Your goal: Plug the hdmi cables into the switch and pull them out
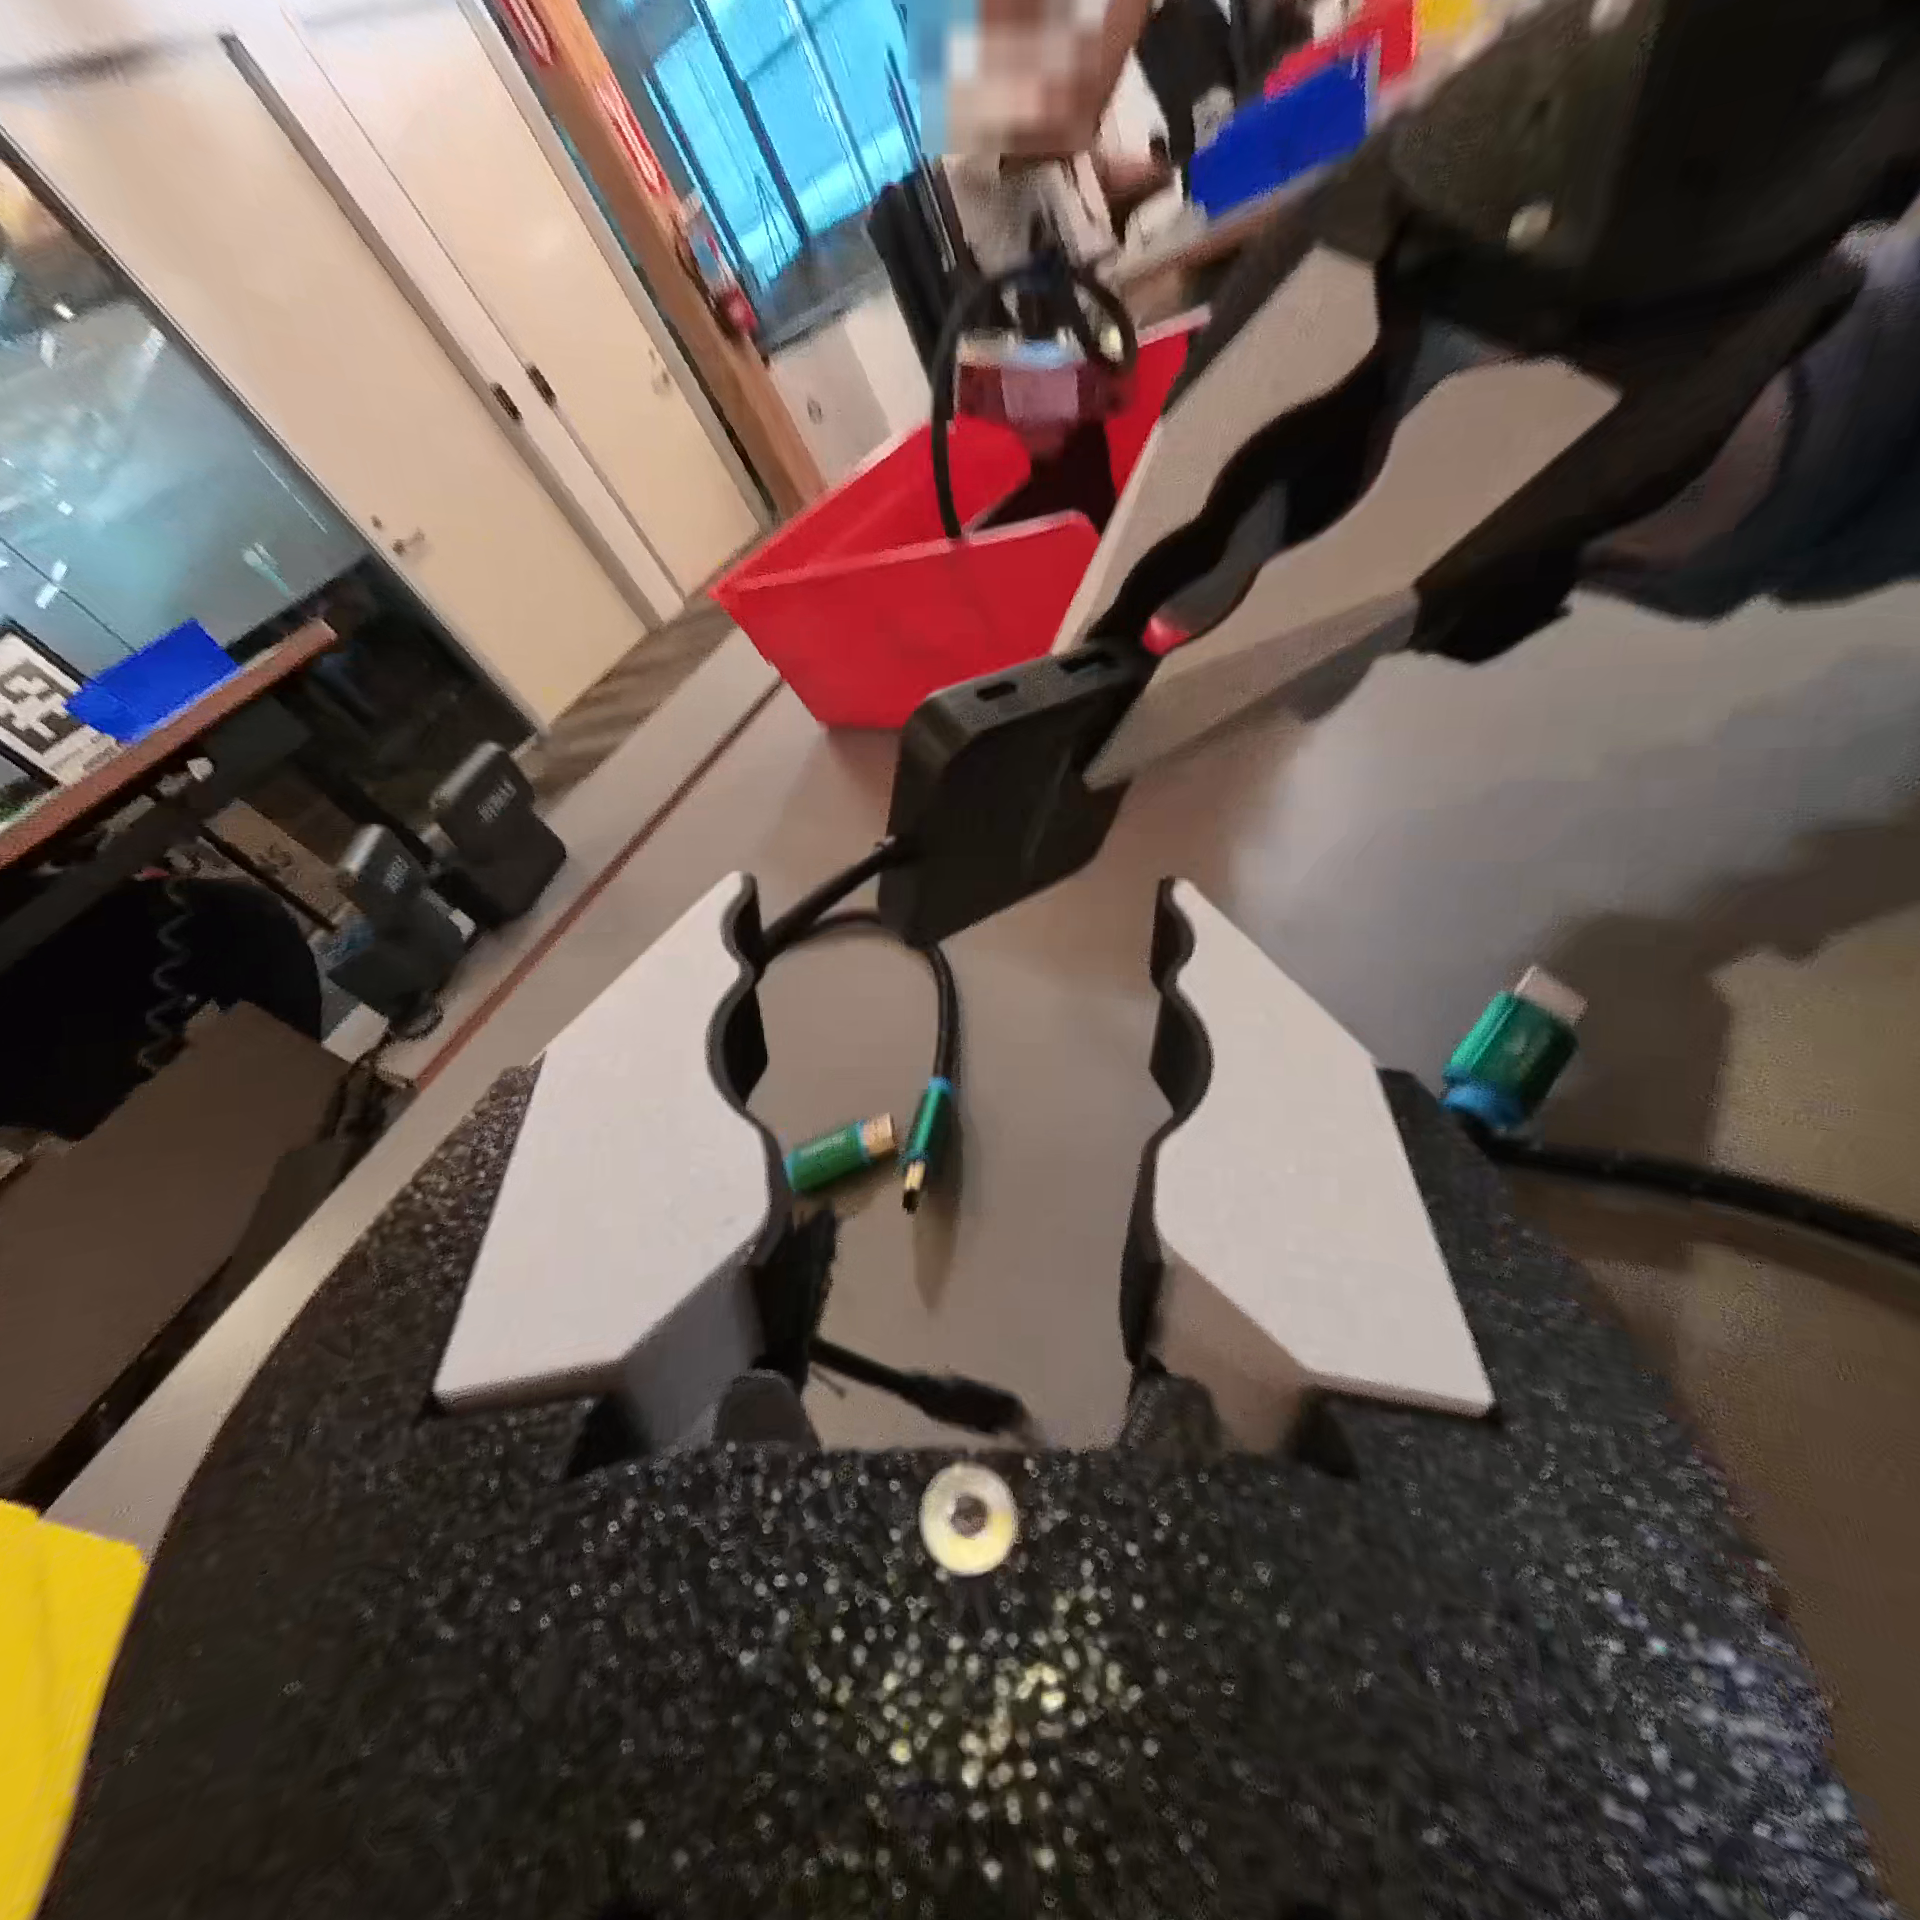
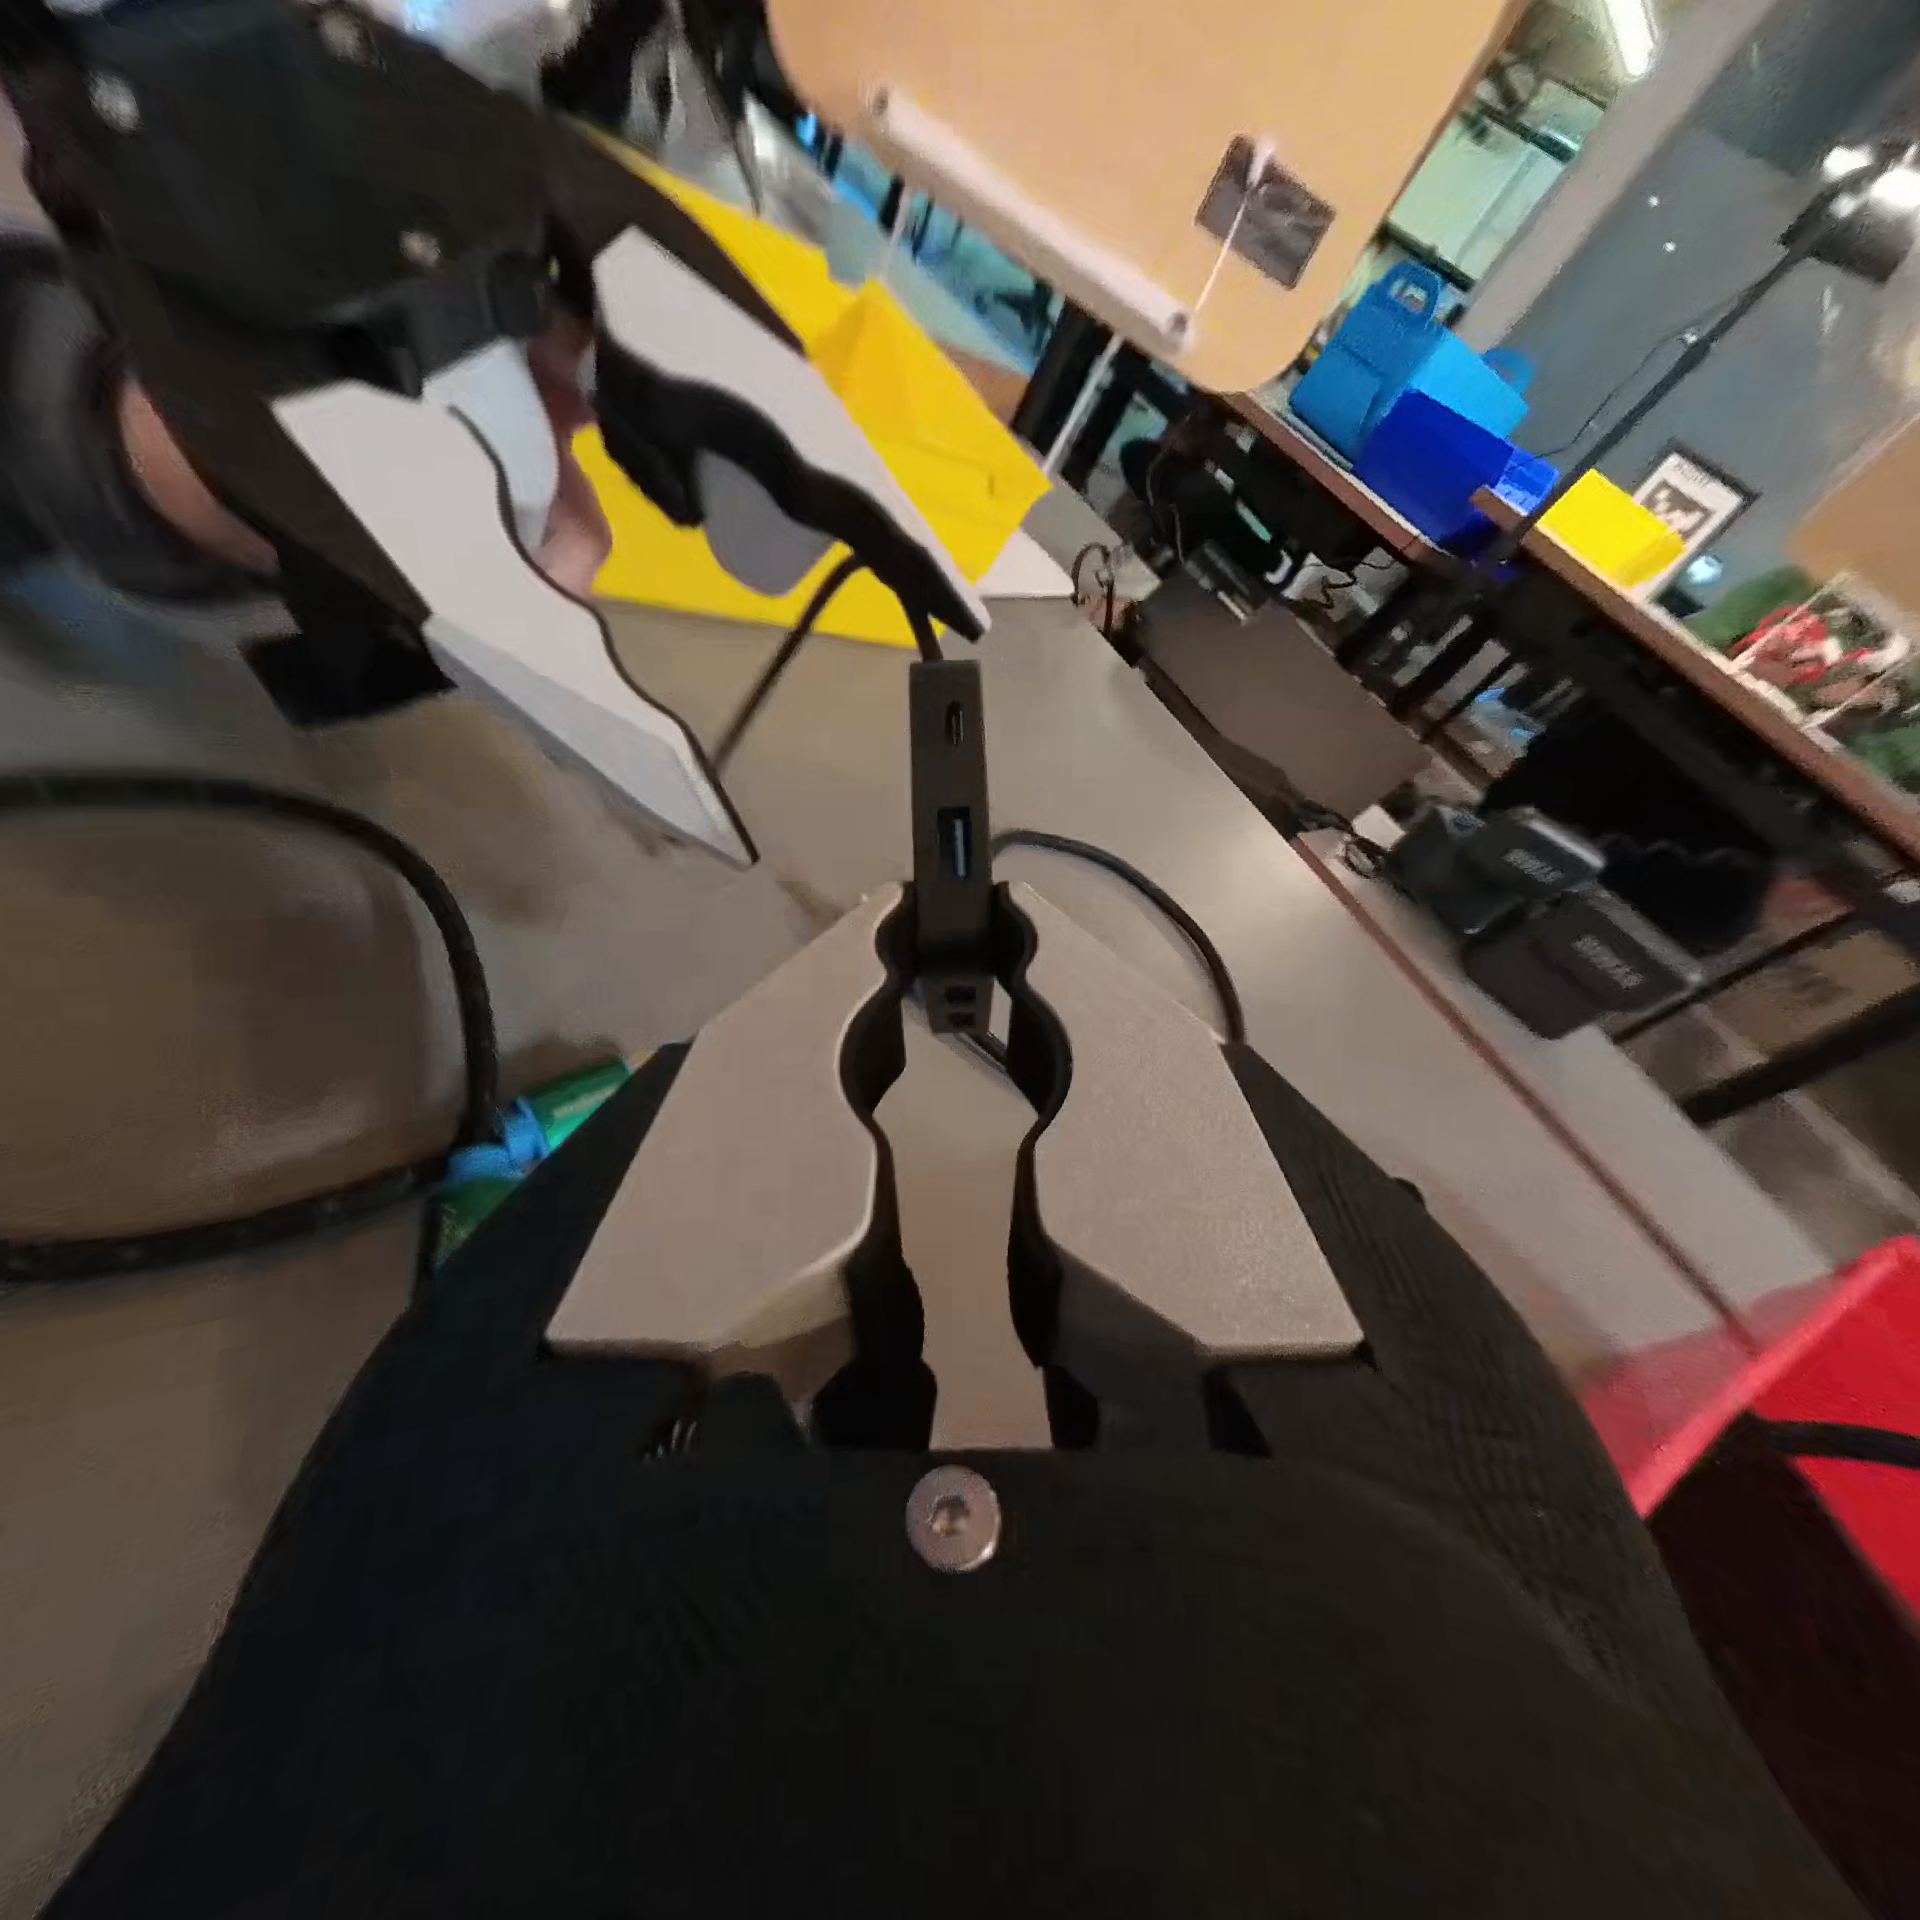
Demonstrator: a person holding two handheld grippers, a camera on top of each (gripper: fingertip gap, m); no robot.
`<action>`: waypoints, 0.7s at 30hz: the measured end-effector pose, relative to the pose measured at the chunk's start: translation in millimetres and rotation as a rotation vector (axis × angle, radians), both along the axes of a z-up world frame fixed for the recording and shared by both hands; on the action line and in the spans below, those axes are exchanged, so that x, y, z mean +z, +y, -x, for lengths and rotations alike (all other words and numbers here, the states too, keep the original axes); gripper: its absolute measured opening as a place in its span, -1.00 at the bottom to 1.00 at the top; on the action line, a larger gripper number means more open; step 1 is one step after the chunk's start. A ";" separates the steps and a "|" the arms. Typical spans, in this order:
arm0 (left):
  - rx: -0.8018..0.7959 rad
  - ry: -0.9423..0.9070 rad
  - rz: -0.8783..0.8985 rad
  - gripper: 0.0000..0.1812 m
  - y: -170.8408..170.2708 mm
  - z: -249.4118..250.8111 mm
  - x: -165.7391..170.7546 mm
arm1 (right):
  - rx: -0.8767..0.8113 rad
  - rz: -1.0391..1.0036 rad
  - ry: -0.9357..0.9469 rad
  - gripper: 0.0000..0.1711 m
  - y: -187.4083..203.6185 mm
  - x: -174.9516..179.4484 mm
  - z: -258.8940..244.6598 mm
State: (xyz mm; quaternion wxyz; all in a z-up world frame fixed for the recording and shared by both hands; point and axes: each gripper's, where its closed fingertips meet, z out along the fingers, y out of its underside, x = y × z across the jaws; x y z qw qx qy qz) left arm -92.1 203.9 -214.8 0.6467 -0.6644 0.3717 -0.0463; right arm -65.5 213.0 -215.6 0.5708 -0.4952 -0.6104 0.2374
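Observation:
The black switch (image 2: 945, 831) is a small flat box with ports along its edge. My right gripper (image 2: 951, 914) is shut on its near end and holds it tilted over the grey table. In the left wrist view the switch (image 1: 997, 800) sits just beyond my open, empty left gripper (image 1: 961, 904), with the right gripper (image 1: 1112, 686) clamping its far side. The switch's thin cable ends in a green plug (image 1: 925, 1143) lying between my left fingers. A short green plug (image 1: 842, 1148) lies beside it. A larger green HDMI plug (image 1: 1517, 1039) on a thick black cable lies to the right, unplugged.
A red bin (image 1: 904, 603) stands on the table behind the switch. A yellow bin (image 2: 914, 416) stands behind the left gripper (image 2: 862, 738). The thick black cable (image 2: 457, 987) loops across the table at left. The table edge (image 2: 1507, 1039) runs along the right; other desks and a person lie beyond. Less than 4 cm separates the two grippers' tips. My left gripper's tips are some 9 cm from the larger green HDMI plug (image 1: 1517, 1039).

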 end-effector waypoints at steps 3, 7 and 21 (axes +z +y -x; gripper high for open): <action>-0.007 -0.053 -0.069 -0.28 -6.0 -0.1 18.3 | -0.038 0.048 0.076 -0.86 8.1 8.7 -4.0; -0.043 -0.086 -0.130 -0.51 -15.8 -2.3 31.0 | -0.031 0.146 0.205 -0.86 13.8 27.3 -13.1; -0.533 -0.730 0.296 -0.41 -41.7 -32.5 36.3 | 0.466 0.631 0.438 -0.86 -55.3 53.3 0.4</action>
